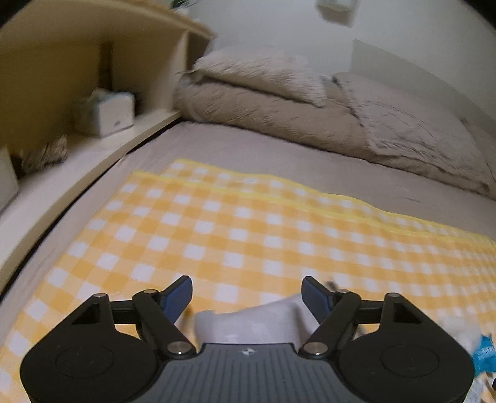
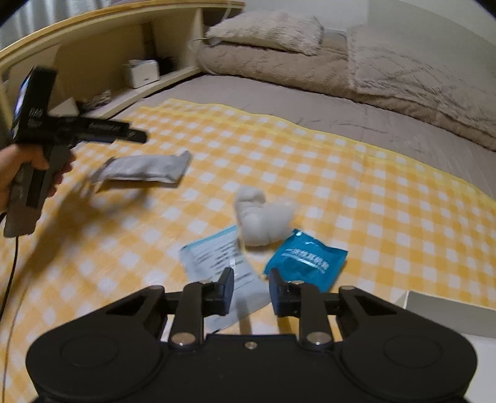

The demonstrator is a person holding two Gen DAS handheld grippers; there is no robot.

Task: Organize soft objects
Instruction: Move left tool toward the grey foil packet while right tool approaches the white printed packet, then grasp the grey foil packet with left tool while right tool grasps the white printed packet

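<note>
The left tool hangs over a yellow-and-white checked cloth spread on a bed, its blue-padded fingers spread wide with nothing clamped between them. Just below and between them lies a pale grey pouch, partly hidden by the tool's body; whether the pads touch it cannot be told. In the right wrist view that same left tool shows from the side, held in a hand above the grey pouch, which rests flat on the checked cloth — the picture is blurred there.

The right tool has its black fingers parted by a modest gap and grips nothing. Just ahead of it lie three soft items close together: a white leaflet or flat packet with blue print directly under the left finger, a blue sachet beside the right finger, and a lump of white cotton wadding behind both, touching or overlapping their far edges.

Beyond the cloth the grey bed sheet is bare up to a heap of beige fluffy bedding and a pillow. A pale wooden headboard shelf runs along the left side — a white box stands in one compartment.
</note>
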